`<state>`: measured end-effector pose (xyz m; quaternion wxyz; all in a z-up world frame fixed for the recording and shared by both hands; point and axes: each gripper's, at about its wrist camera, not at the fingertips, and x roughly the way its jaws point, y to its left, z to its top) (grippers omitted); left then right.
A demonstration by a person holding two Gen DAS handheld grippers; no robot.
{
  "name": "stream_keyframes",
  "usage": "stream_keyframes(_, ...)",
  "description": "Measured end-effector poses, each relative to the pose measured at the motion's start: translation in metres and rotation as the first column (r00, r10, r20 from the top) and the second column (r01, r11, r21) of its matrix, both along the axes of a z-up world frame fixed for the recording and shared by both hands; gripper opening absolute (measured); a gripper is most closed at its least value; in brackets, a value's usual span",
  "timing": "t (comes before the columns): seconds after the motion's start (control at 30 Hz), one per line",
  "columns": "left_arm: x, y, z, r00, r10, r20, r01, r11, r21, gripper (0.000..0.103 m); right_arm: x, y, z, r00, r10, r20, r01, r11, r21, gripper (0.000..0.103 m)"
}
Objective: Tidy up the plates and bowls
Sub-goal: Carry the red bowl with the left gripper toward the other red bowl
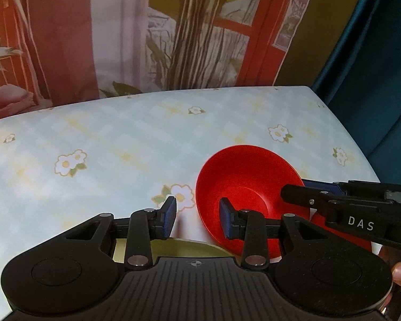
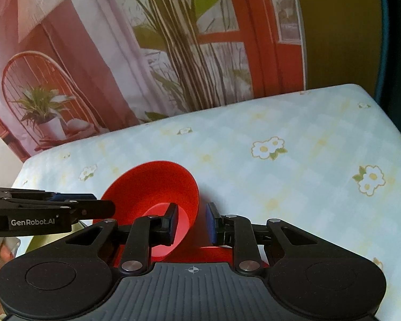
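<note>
Right gripper (image 2: 191,223) astride red bowl (image 2: 157,187) rim (contact unclear)

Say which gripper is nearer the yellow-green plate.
Left. The left gripper hovers over the edge of the yellow-green plate; the right gripper is off to the side, straddling the rim of the red bowl.

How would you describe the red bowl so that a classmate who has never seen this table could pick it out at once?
Start at the table with the pale blue checked cloth printed with white daisies, in front of the backdrop picturing a plant. Near its front edge, tilted on its side, is the red bowl. It is deep and plain bright red, unlike the flat red plate beneath it and the yellow-green dish beside it.
</note>
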<state>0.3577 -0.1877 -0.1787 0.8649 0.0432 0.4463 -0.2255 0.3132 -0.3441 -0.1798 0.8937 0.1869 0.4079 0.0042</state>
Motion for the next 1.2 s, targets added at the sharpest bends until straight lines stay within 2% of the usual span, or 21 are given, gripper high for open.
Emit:
stream_keyframes(0.07, 0.001, 0.0, -0.003, 1.0, 0.001, -0.009, -0.001, 1.0, -0.006, 0.036, 0.0, 0.0, -0.001, 1.0, 0.001, -0.007, -0.001, 1.0, 0.0, 0.022)
stream_keyframes(0.23, 0.002, -0.002, -0.007, 1.0, -0.007, -0.012, 0.006, 1.0, -0.003, 0.025, 0.002, 0.003, -0.002, 1.0, 0.016, -0.019, -0.016, 1.0, -0.004, 0.021)
stream_keyframes(0.37, -0.002, -0.005, -0.006, 1.0, -0.024, 0.005, 0.024, 1.0, 0.019, 0.014, 0.003, 0.005, -0.002, 0.999, 0.02, -0.028, -0.02, 1.0, 0.0, 0.011)
stream_keyframes(0.43, -0.004, -0.006, -0.007, 1.0, -0.025, 0.017, 0.025, 0.999, 0.029, 0.013, 0.003, 0.005, -0.002, 0.999, 0.019, -0.027, -0.019, 1.0, -0.002, 0.01)
stream_keyframes(0.7, -0.006, -0.001, 0.003, 0.999, -0.013, 0.049, 0.013, 1.0, -0.011, 0.012, 0.006, 0.002, 0.003, 1.0, -0.006, -0.018, 0.006, 1.0, 0.003, 0.009)
stream_keyframes(1.2, -0.051, 0.012, 0.05, 0.991, -0.02, 0.134, 0.024, 0.999, -0.033, 0.013, -0.013, 0.011, 0.058, 0.998, -0.012, 0.059, 0.013, 1.0, -0.013, 0.009)
